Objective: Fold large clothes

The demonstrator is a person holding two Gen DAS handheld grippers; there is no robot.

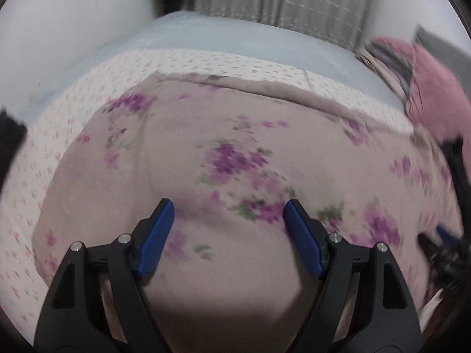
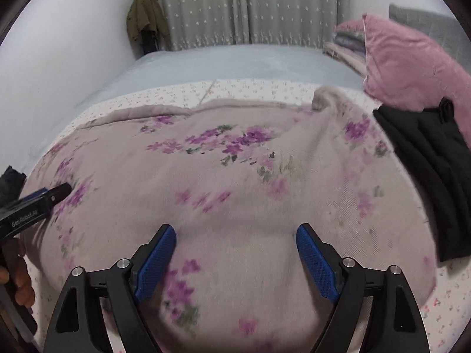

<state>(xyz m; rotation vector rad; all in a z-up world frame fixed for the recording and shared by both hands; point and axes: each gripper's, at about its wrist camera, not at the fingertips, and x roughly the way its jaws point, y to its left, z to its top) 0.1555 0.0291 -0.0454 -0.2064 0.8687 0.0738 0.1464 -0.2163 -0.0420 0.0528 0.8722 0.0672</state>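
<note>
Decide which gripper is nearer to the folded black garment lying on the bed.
Right. The right gripper hovers open over the floral blanket with the black garment just off its right side; the left gripper sits at the blanket's far left edge.

White walls [image 2: 73,67], grey curtains [image 2: 244,8] (star-dotted), bed [image 2: 235,61].

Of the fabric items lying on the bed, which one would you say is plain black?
The folded black garment at the bed's right side, beside the pink pillow. The large spread piece is beige with purple flowers.
</note>
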